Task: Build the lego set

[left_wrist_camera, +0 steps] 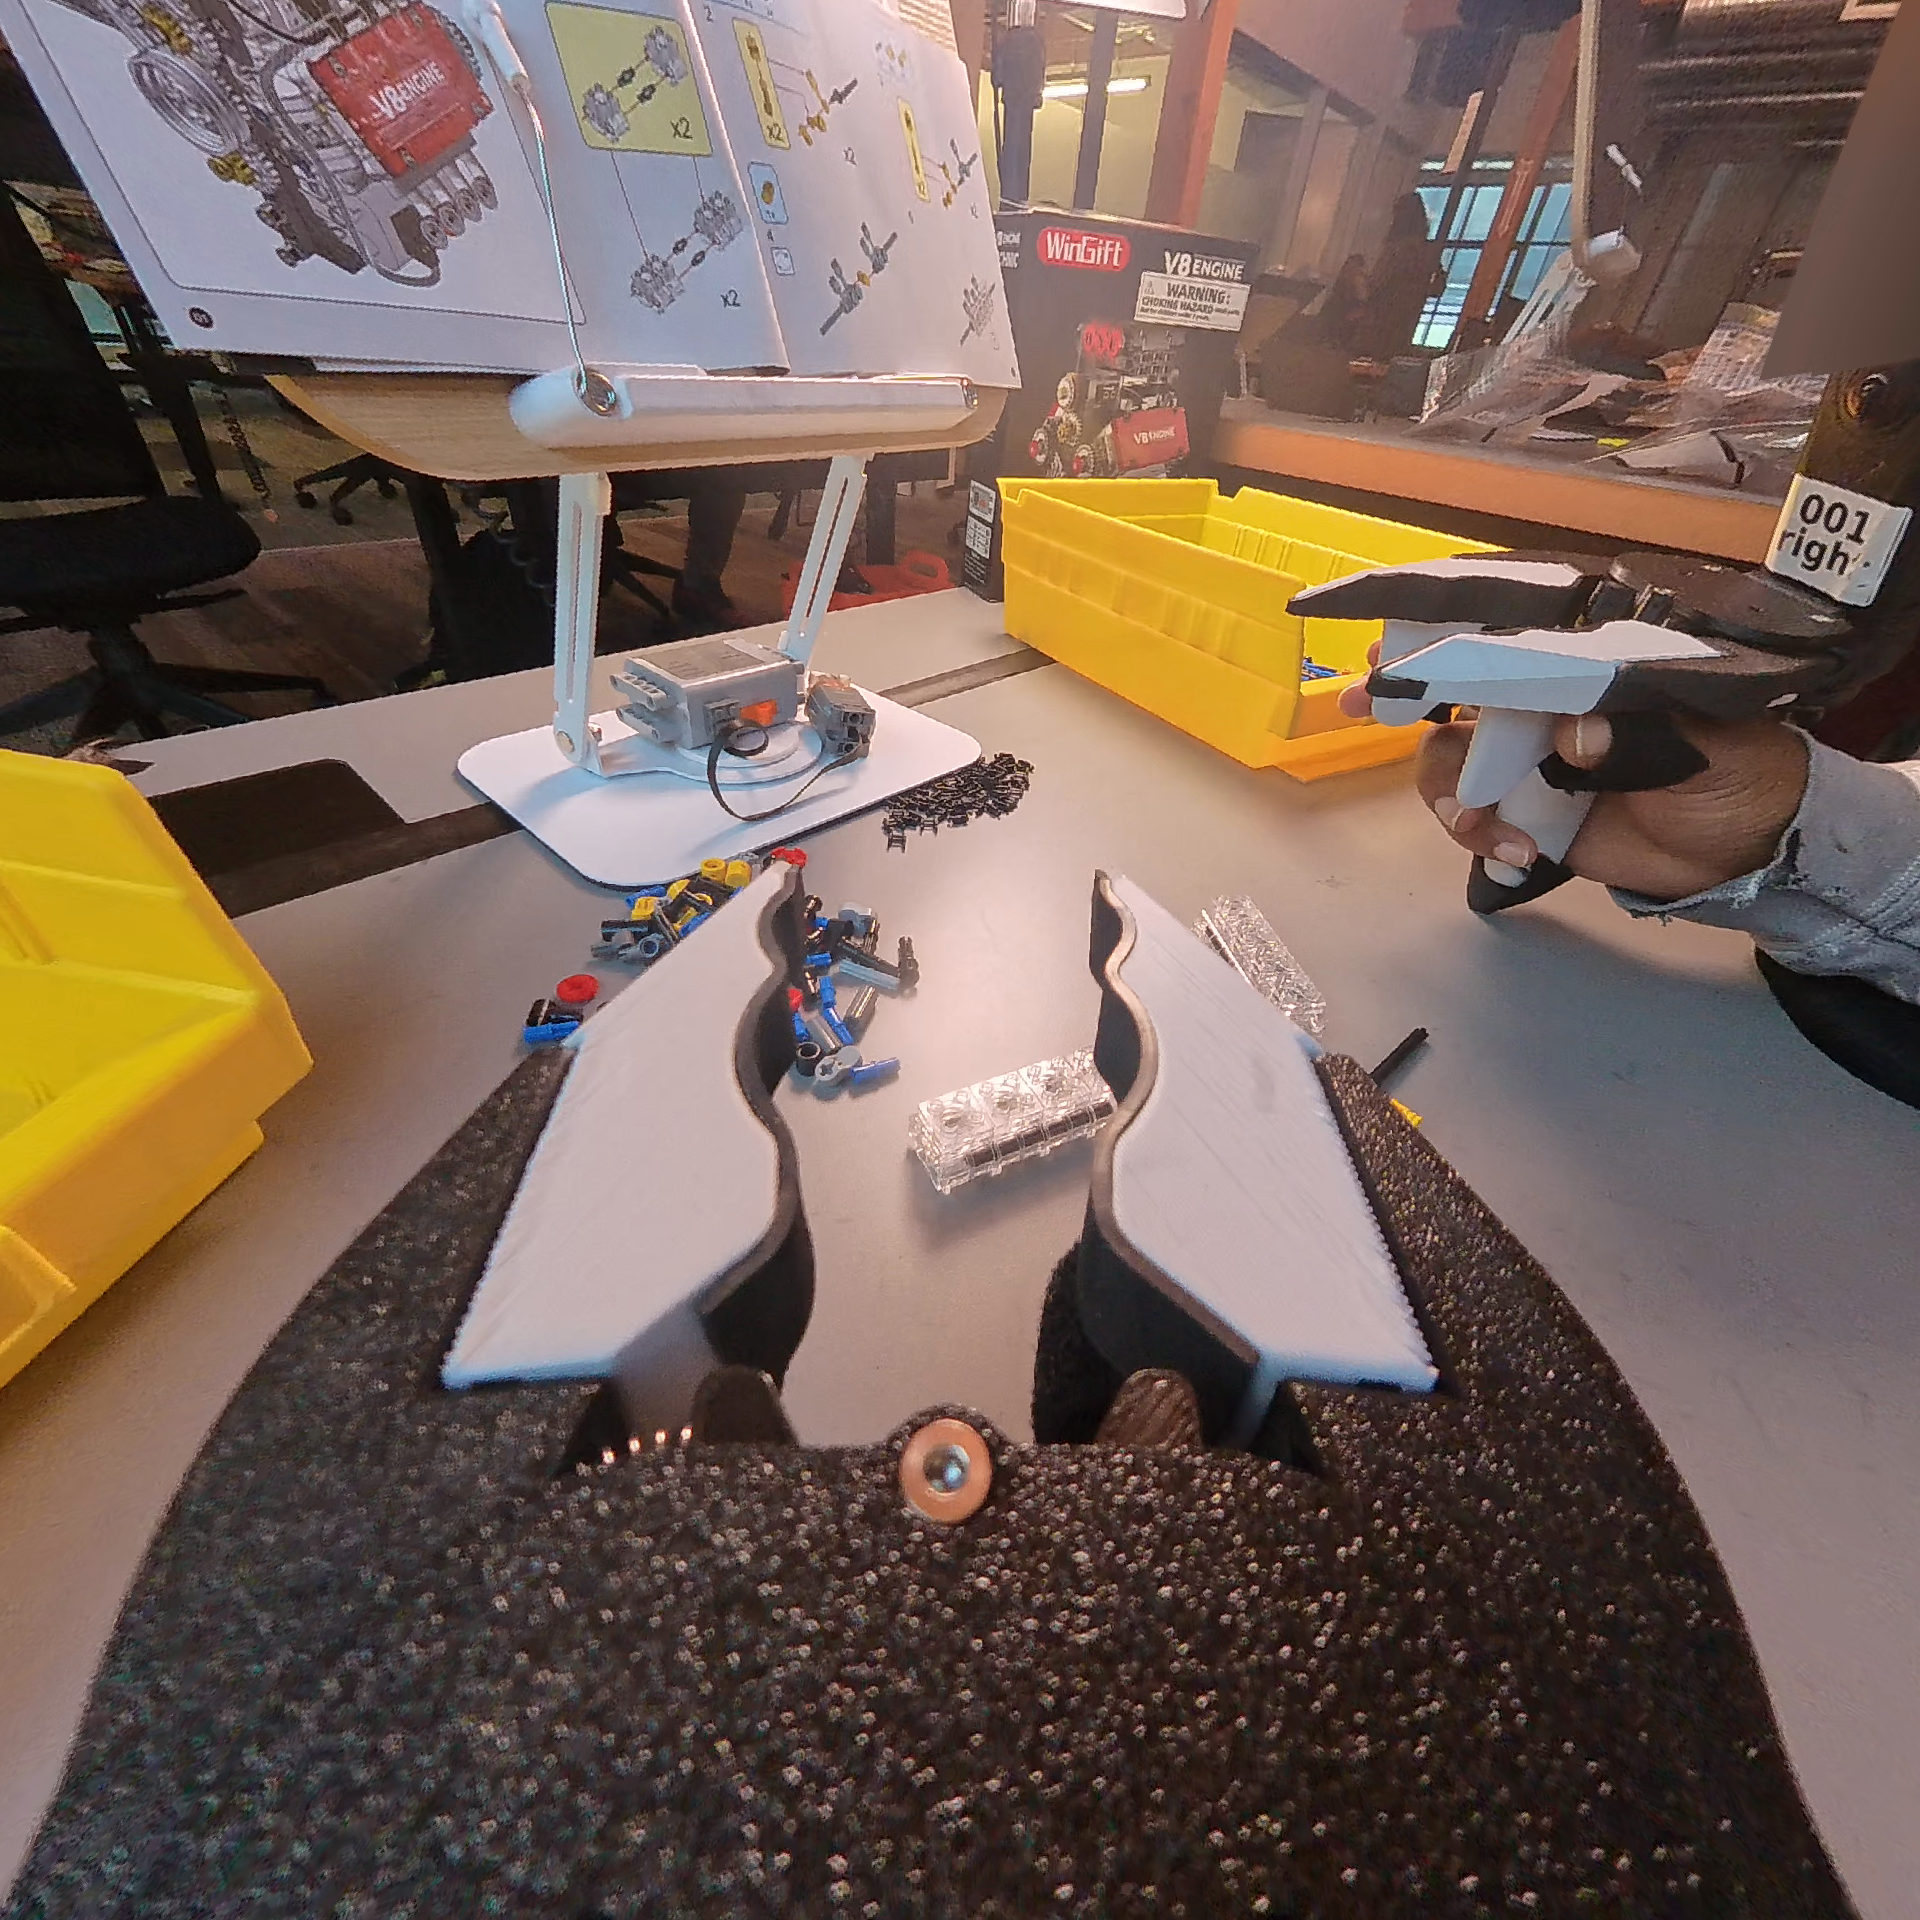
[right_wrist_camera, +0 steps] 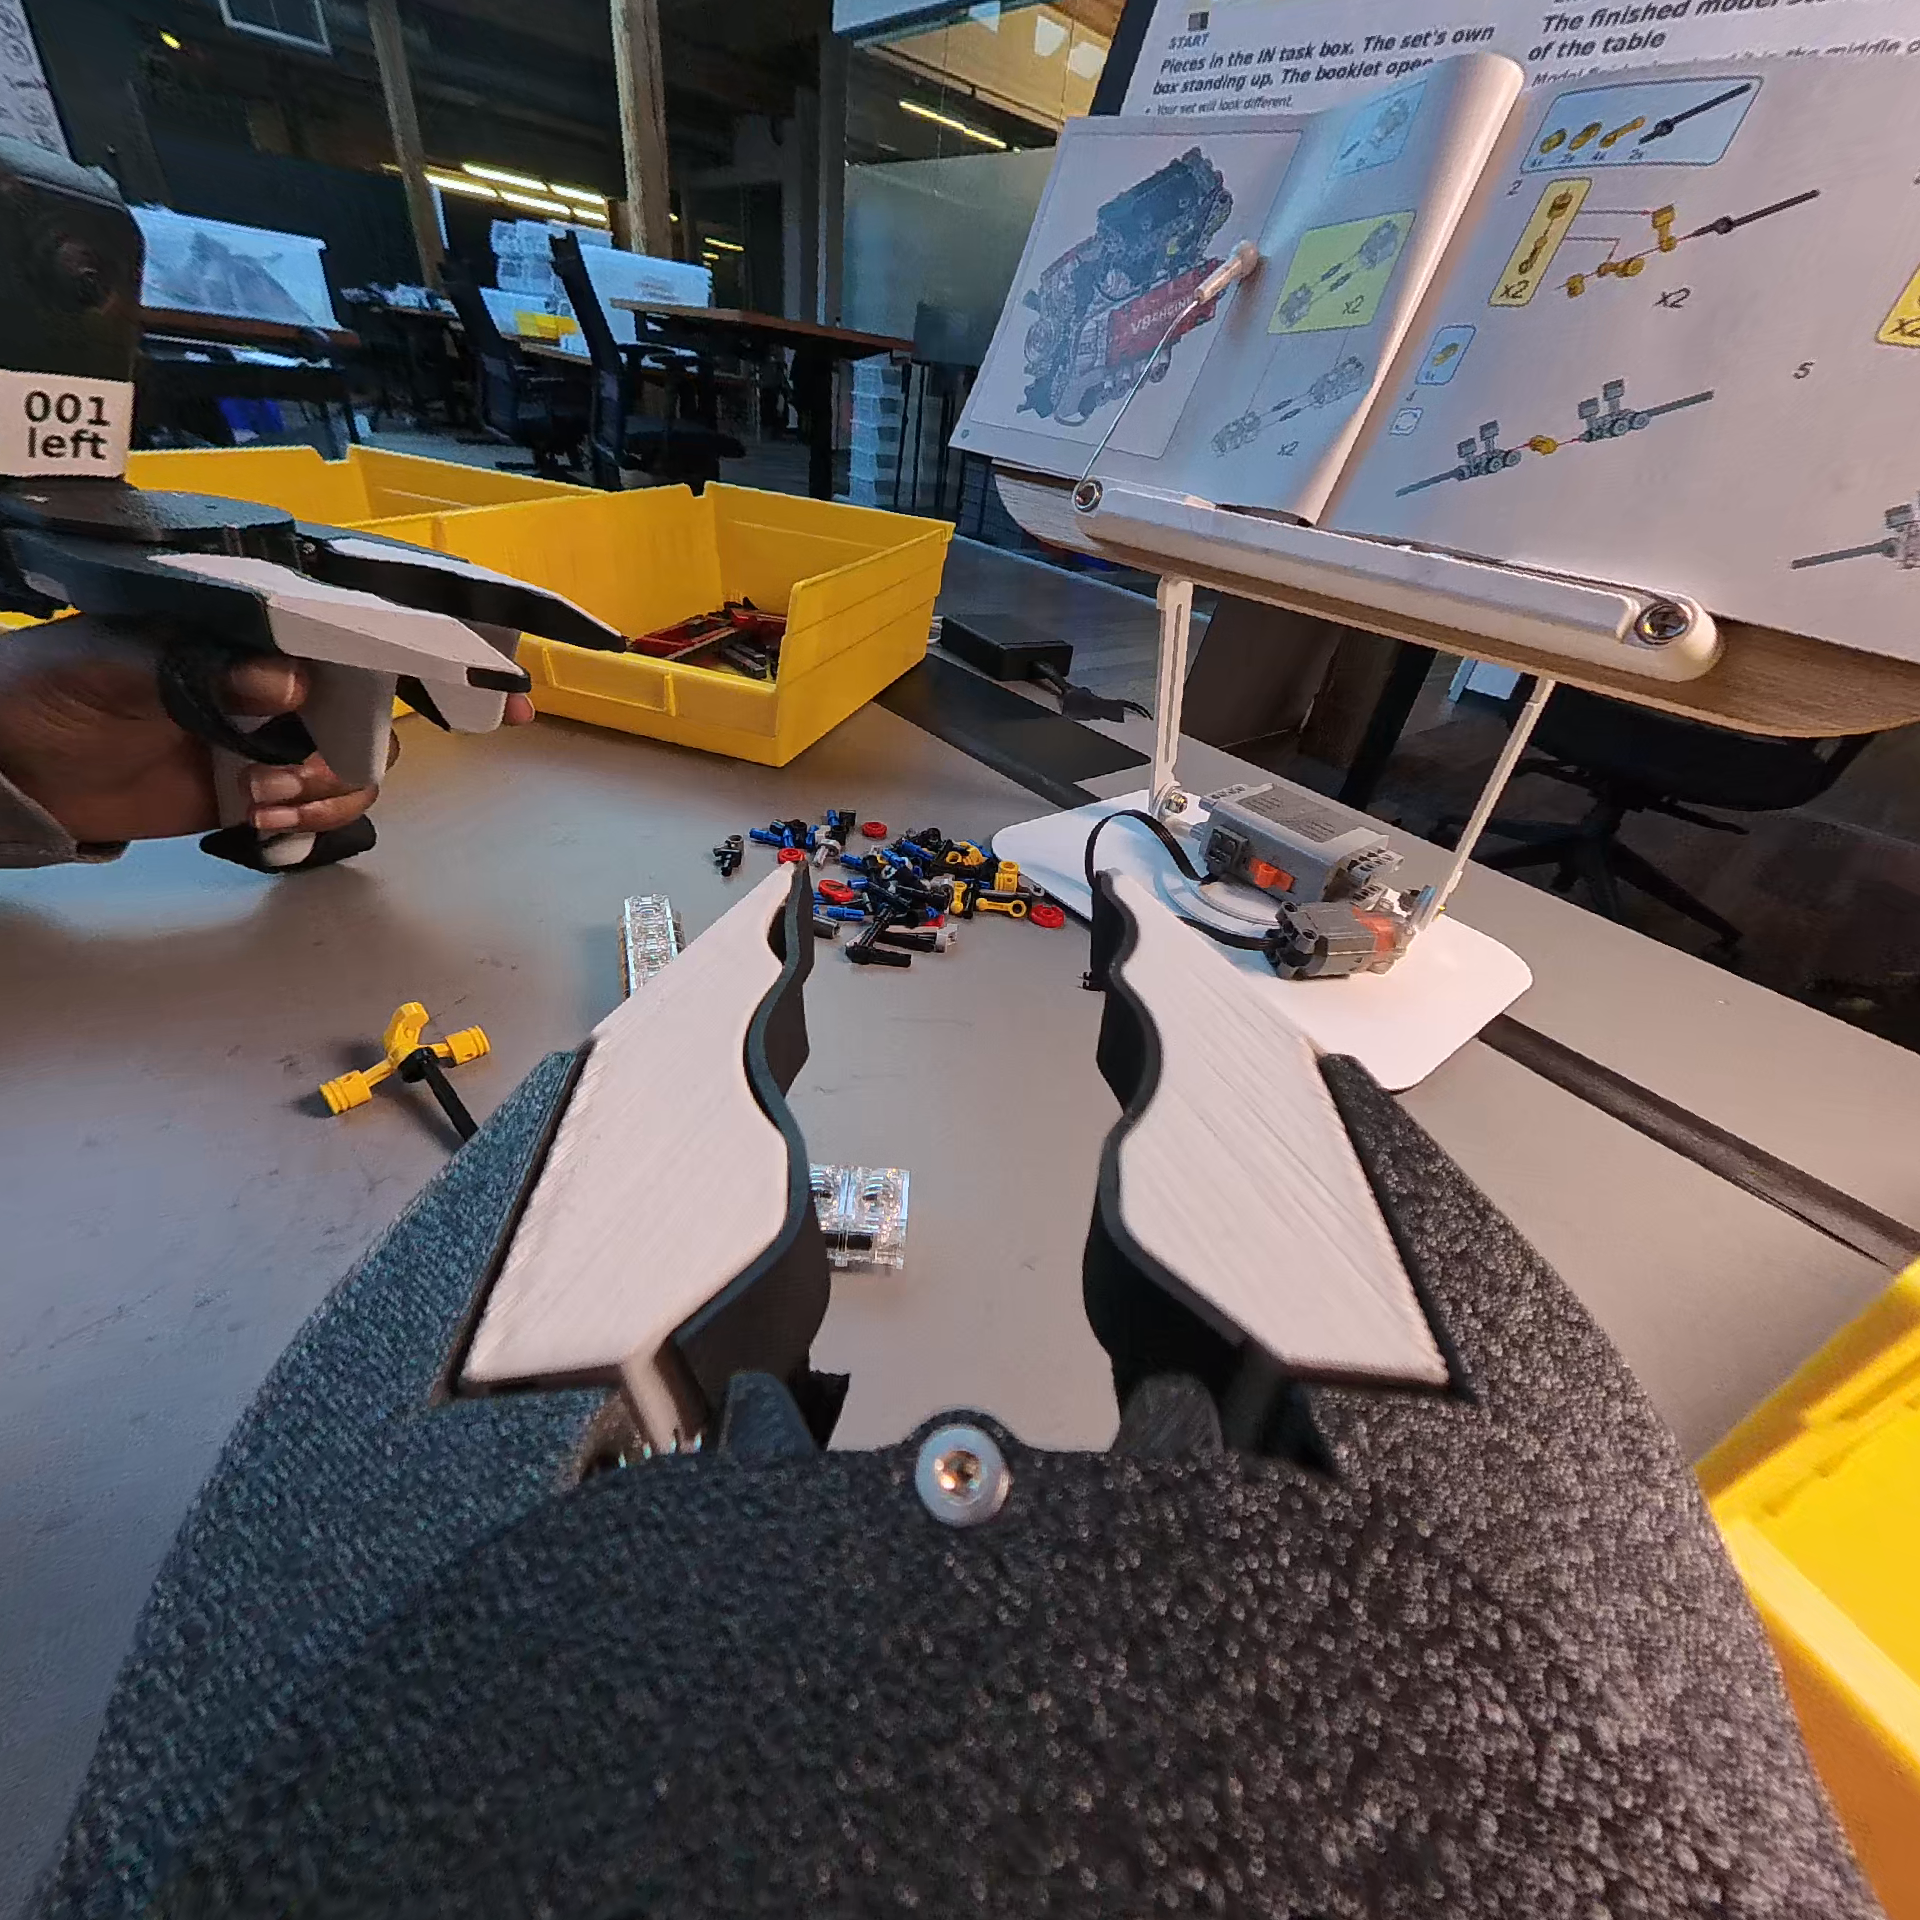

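Your left tongs stand wide apart and hold nothing, hovering low over the grey table. Between their fingers, close to the right one, lies a clear plastic brick strip with round studs; a second clear strip lies just outside that right finger. Ahead, by the left fingertip, a scatter of small blue, black, yellow and red connector pins is spread out.

Your right tongs are also wide and empty. The clear strip shows between them, against the left finger. Left of them lies a yellow cross-shaped piece on a black axle. Ahead to the right, a grey battery box with an orange switch sits on the white book stand base.
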`<state>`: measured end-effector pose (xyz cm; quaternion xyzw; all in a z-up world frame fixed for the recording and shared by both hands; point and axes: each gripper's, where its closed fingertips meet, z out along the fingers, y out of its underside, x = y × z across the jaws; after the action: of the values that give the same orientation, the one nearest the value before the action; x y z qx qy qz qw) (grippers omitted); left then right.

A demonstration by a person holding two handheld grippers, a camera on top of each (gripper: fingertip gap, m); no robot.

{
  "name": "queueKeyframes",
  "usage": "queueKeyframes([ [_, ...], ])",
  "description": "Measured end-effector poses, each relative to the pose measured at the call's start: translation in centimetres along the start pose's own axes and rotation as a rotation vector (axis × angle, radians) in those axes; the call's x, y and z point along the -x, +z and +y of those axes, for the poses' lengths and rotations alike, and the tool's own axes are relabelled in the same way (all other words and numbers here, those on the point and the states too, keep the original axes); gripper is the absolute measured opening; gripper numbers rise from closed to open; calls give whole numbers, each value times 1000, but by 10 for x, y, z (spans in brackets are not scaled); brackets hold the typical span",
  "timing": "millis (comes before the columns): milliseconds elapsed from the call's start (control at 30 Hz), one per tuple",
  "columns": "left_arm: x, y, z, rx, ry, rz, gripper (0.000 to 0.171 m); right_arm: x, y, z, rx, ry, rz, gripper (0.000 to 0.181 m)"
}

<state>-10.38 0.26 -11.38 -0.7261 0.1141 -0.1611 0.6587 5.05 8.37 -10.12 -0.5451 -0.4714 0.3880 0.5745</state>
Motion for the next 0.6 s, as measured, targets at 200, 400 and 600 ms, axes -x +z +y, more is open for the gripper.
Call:
queueKeyframes([
  [200, 0, 0, 0, 0, -2, -2, 55, 0, 0, 0, -2, -2, 1, 52],
  [400, 3, 1, 1, 1, 7, -18, 55, -7, -2, -1, -12, -26, 43, 46],
  [600, 4, 4, 5, 22, 17, -23, 54, -40, 22, -21, -27, -134, 189, 26],
])
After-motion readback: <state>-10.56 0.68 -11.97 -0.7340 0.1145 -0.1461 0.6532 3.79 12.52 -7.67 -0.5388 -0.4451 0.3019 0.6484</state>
